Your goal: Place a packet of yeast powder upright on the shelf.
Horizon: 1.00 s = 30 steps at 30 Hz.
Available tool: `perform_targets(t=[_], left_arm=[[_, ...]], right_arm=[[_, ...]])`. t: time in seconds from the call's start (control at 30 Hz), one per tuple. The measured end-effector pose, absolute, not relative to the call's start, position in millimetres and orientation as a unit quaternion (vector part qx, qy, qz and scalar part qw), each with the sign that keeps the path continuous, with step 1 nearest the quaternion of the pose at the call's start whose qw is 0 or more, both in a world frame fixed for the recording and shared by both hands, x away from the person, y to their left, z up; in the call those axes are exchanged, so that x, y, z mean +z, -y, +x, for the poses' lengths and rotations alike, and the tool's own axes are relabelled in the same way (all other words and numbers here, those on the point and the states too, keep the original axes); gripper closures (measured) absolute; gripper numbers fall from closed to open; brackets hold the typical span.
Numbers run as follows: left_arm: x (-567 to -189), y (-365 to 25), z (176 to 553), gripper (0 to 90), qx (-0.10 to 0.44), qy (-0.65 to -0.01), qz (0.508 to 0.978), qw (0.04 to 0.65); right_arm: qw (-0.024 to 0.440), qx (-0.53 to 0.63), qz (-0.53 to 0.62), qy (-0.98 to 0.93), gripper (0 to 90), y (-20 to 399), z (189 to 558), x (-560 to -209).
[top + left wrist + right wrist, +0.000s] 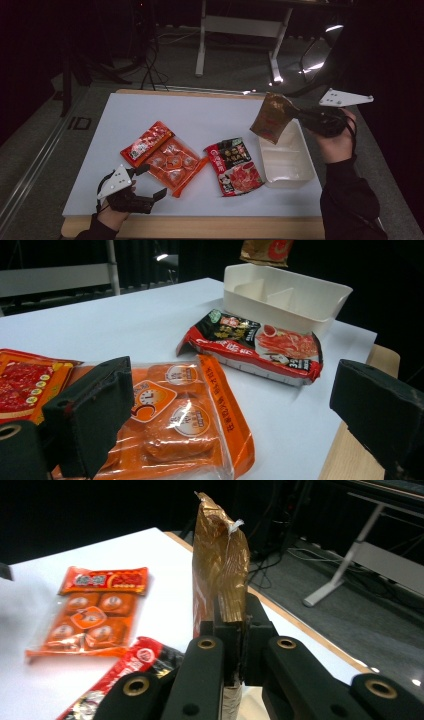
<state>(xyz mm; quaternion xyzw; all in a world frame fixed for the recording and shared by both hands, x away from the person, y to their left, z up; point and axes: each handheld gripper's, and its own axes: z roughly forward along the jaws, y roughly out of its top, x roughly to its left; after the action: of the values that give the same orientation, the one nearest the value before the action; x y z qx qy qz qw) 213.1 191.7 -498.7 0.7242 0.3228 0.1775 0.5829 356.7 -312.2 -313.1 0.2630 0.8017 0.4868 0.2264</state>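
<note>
White tabletop (200,112), dark room: R gripper (301,116) clamped on gold pouch (271,117) held above white bin (295,172), likely mid-placing, next lower & release; L gripper (150,182) agape beside orange pack (172,162).

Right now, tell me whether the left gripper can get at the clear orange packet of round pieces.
Probably yes. The left gripper sits with its jaws open right at the near edge of the orange packet, which lies flat on the table with nothing on top of it or between it and the jaws.
</note>
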Motion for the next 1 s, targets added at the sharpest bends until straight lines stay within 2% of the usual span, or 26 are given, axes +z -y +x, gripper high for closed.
perform_targets(t=[0.17, 0.53, 1.0], left_arm=[[-502, -194, 213, 4.6, 0.18, -0.33, 0.722, 0.58], [-504, -192, 214, 4.6, 0.178, -0.333, 0.722, 0.58], [-505, -196, 215, 4.6, 0.171, -0.342, 0.713, 0.588]], right_arm=[[0.248, 0.484, 0.272, -0.794, 88.8, 325, 366, -316], [0.242, 0.461, 0.308, -0.796, 88.6, 352, 398, -332], [0.259, 0.428, 0.315, -0.806, 87.8, 346, 436, -357]])
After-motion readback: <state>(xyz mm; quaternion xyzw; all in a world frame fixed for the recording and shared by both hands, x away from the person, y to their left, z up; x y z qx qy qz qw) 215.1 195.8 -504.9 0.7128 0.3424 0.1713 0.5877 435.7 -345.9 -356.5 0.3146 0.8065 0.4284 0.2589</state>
